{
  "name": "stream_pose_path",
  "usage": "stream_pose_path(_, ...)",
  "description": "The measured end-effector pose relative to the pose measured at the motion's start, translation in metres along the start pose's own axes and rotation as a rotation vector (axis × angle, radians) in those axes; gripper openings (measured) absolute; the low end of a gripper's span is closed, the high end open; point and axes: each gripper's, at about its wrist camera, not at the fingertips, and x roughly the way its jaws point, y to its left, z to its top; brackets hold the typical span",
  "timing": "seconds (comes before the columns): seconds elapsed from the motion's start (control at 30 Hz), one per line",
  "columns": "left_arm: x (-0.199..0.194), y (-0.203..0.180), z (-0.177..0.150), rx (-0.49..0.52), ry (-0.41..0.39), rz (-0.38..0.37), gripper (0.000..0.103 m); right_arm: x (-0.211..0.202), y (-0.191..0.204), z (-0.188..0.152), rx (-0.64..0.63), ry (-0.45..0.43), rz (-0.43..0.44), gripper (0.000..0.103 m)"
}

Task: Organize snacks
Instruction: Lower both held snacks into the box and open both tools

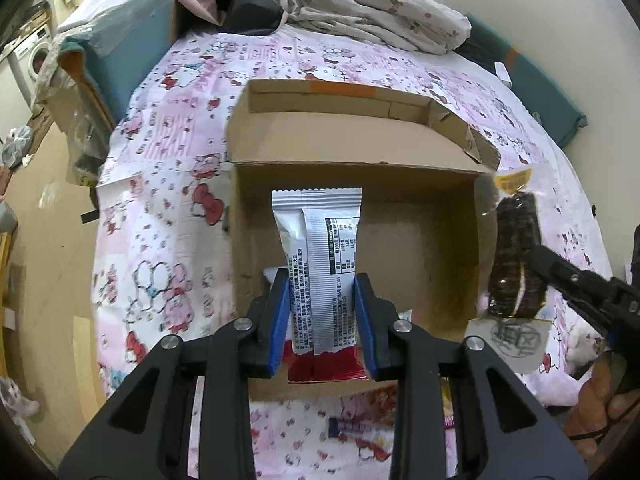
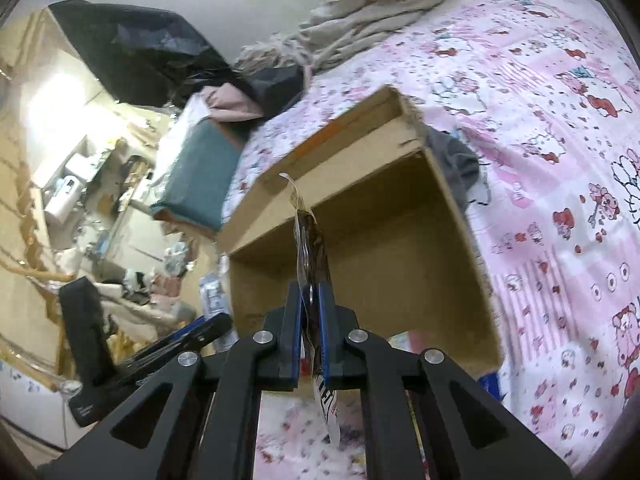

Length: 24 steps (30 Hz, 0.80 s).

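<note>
Covering the bed [image 1: 168, 184], a pink cartoon-print sheet [image 2: 560, 160].

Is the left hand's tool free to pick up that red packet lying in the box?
Probably not yet. The left gripper already has its jaws shut on a silver snack packet, which hangs right over the red packet in the cardboard box. It would likely have to drop that first.

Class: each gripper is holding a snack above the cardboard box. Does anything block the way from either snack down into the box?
Nothing visible does. The silver packet in the left gripper and the chocolate cake in the right gripper hang over the open-topped box.
</note>
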Motion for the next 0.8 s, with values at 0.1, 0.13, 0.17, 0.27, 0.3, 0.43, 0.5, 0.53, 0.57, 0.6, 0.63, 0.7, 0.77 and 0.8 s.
stream_pose_path(0.1, 0.008, -0.005, -0.001, 0.014, -0.040, 0.017, 0.027, 0.009, -0.010, -0.001, 0.011, -0.005, -0.048, 0.008)
stream_pose_path(0.13, 0.011, -0.006, -0.001, 0.020, -0.049, 0.019, 0.027, 0.012, -0.014, -0.001, 0.023, -0.002, -0.040, 0.008)
stream_pose_path(0.17, 0.013, -0.006, -0.001, 0.027, -0.054, 0.022, 0.027, 0.014, -0.016, -0.002, 0.021, -0.003, -0.043, 0.008)
stream_pose_path(0.27, 0.022, -0.004, 0.000, 0.019, -0.053, 0.006, 0.027, 0.019, -0.016, -0.003, 0.011, 0.002, -0.060, 0.008)
stream_pose_path(0.3, 0.024, -0.004, 0.000, 0.017, -0.053, 0.004, 0.027, 0.021, -0.017, -0.003, 0.013, 0.005, -0.060, 0.008)
stream_pose_path(0.43, 0.031, -0.007, -0.002, 0.048, -0.077, 0.027, 0.027, 0.028, -0.018, -0.003, 0.017, 0.021, -0.066, 0.008)
stream_pose_path(0.5, 0.036, -0.008, -0.004, 0.074, -0.075, 0.034, 0.027, 0.030, -0.018, -0.004, 0.015, 0.028, -0.082, 0.008)
stream_pose_path(0.53, 0.037, -0.008, -0.005, 0.074, -0.074, 0.030, 0.027, 0.032, -0.018, -0.005, 0.012, 0.034, -0.096, 0.008)
stream_pose_path(0.57, 0.038, -0.008, -0.006, 0.070, -0.071, 0.025, 0.027, 0.034, -0.019, -0.005, 0.012, 0.037, -0.104, 0.008)
stream_pose_path(0.6, 0.040, -0.007, -0.007, 0.062, -0.064, 0.017, 0.027, 0.035, -0.020, -0.005, 0.017, 0.042, -0.106, 0.008)
stream_pose_path(0.63, 0.041, -0.007, -0.008, 0.057, -0.060, 0.010, 0.027, 0.037, -0.022, -0.005, 0.028, 0.050, -0.102, 0.008)
stream_pose_path(0.7, 0.043, -0.008, -0.008, 0.047, -0.052, -0.002, 0.027, 0.040, -0.027, -0.005, 0.057, 0.061, -0.085, 0.009)
stream_pose_path(0.77, 0.046, -0.010, -0.008, 0.043, -0.040, -0.011, 0.028, 0.041, -0.030, -0.005, 0.070, 0.063, -0.082, 0.009)
stream_pose_path(0.8, 0.047, -0.010, -0.009, 0.041, -0.032, -0.020, 0.028, 0.042, -0.031, -0.006, 0.076, 0.070, -0.077, 0.009)
